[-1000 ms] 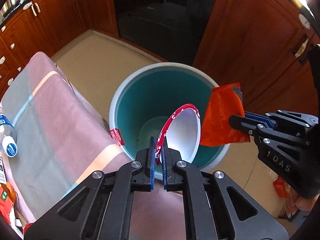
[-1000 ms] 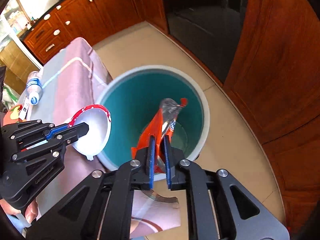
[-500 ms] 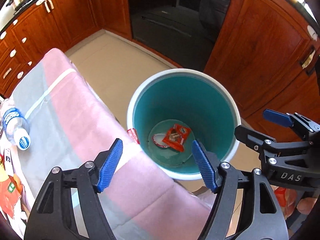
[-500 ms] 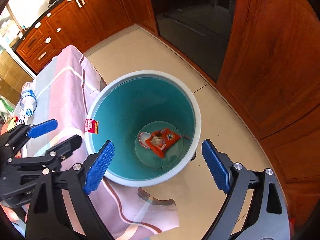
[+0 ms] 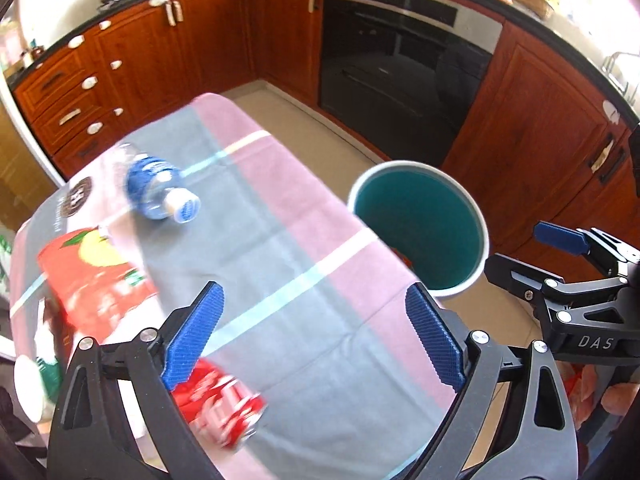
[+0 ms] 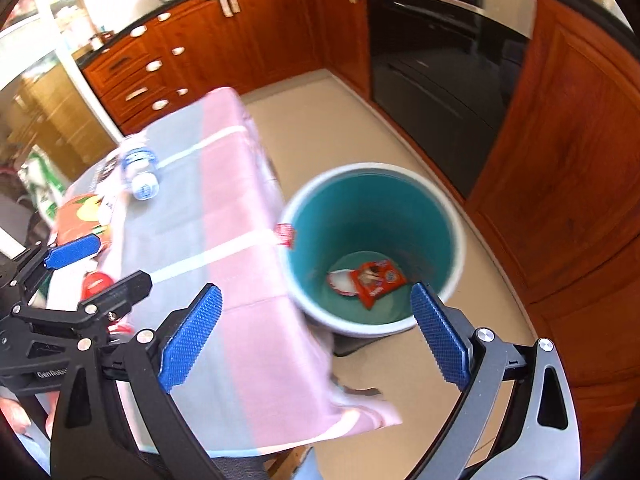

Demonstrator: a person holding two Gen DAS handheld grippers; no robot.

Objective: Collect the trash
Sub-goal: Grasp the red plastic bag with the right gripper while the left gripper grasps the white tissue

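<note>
The teal bin [image 5: 420,224] [image 6: 372,248] with a white rim stands on the floor beside the cloth-covered table [image 5: 280,240]. At its bottom lie an orange wrapper [image 6: 376,278] and a white paper bowl [image 6: 340,282] with a red rim. My left gripper [image 5: 313,290] [image 6: 108,266] hovers over the table, its jaws opening with nothing between them. My right gripper [image 6: 316,290] [image 5: 524,252] hangs by the bin's near rim, jaws also opening and empty. On the cloth lie a blue-labelled plastic bottle [image 5: 160,192], a red can [image 5: 220,408] and a red juice carton [image 5: 96,276].
A black oven [image 5: 400,64] and red-brown cabinets [image 5: 160,60] ring the tiled floor [image 6: 328,120] behind the bin. A red tag [image 6: 285,235] hangs at the bin's rim next to the table edge. A sheet with a round dark logo [image 5: 76,196] lies near the bottle.
Both grippers opened: the bowl left the left one and the wrapper the right one, and both now lie in the bin. Both grippers rose and drew back towards the table.
</note>
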